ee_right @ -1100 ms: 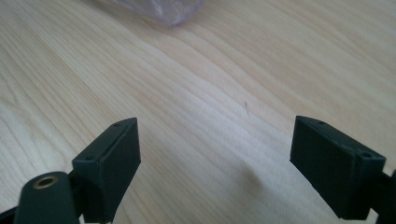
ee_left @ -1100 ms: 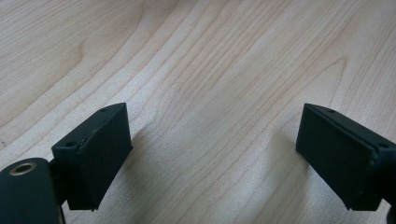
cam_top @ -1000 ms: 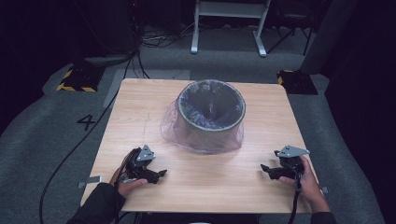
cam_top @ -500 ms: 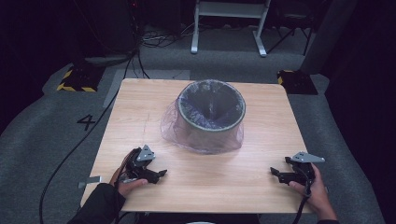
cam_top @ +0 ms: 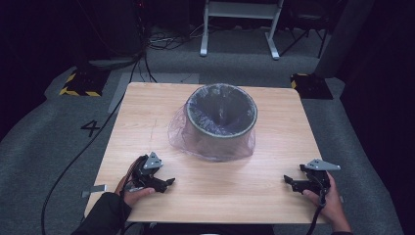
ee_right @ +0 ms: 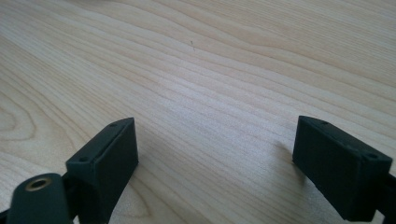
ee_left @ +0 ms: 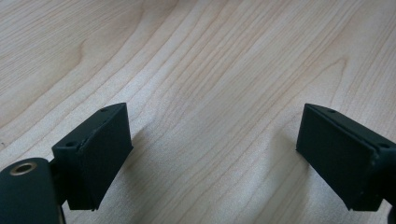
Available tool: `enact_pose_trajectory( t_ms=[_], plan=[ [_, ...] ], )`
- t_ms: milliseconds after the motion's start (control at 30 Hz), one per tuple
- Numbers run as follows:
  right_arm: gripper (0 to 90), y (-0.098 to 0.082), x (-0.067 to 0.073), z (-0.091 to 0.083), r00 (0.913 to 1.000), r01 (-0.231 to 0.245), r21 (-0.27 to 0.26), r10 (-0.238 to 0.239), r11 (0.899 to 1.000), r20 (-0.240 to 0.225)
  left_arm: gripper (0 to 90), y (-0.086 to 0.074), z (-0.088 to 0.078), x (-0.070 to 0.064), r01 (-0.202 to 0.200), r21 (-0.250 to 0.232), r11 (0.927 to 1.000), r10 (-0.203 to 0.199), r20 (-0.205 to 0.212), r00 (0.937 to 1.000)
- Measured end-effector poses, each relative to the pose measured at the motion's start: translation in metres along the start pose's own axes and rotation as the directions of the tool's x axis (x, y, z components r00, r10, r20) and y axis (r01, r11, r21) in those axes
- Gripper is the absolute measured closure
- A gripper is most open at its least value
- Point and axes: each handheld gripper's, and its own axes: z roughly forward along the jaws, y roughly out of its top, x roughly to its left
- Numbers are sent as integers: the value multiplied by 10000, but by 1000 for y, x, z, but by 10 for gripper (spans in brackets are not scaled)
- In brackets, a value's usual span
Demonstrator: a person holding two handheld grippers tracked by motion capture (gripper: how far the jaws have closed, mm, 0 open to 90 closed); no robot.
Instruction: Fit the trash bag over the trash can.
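Wood-grain table (cam_top: 274, 161) on grey carpet (cam_top: 44, 142) bears both tongs, left (cam_top: 169, 182) and right (cam_top: 288, 182), gaping empty.

High view: a fixed camera above the near edge looks forward and down on the whole wooden table (cam_top: 274, 147), with dark floor beyond in the upper frame. Left gripper view and right gripper view: each camera sits low and close over the tabletop, looking along two spread black jaws rising from the lower corners. All three views share the bare wood grain.
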Motion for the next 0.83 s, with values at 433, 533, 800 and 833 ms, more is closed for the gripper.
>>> enact_pose_trajectory(
  t_ms=[433,533,800,833],
  plan=[
    [139,0,0,0,10000,-30,5,30,10000,47,93,1,1,0,-44,12,10000,44,44,10000],
    [139,0,0,0,10000,-30,3,30,10000,47,93,1,1,0,-43,19,10000,43,46,10000],
    [138,0,1,0,10000,-48,4,48,10000,58,88,2,2,1,-84,10,10000,84,95,9999],
    [139,0,0,0,10000,-47,5,47,10000,59,88,2,2,1,-94,20,10000,93,81,9999]
  ],
)
